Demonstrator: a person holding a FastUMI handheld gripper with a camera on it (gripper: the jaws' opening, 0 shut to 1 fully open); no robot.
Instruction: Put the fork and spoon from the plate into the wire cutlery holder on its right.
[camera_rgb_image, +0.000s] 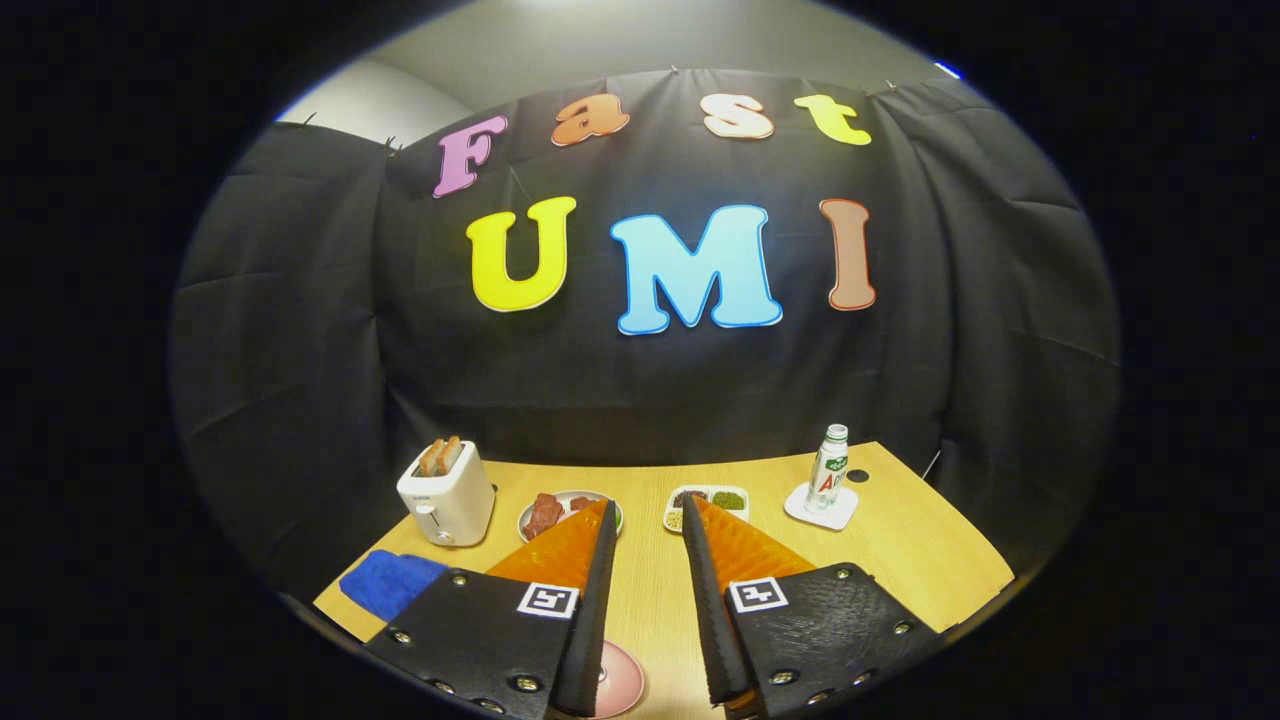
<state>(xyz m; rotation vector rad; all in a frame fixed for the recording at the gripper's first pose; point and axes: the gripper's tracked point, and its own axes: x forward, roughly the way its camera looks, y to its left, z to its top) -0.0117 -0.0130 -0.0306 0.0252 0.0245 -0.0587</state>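
Note:
My gripper (648, 505) is held above a wooden table (905, 555), open, with a bare strip of tabletop showing in the gap between its fingers (565, 550). Low down near the finger bases, a pink round plate (622, 685) peeks out between them; the left finger covers most of it. What lies on that plate is hidden.
Beyond the fingertips stand a white toaster (446, 493) holding bread slices, a plate of red meat (545, 513) and a white divided dish (708, 497) of grains. To the right is a bottle (829, 466) on a white coaster (822, 510). A blue cloth (390, 582) lies at the left.

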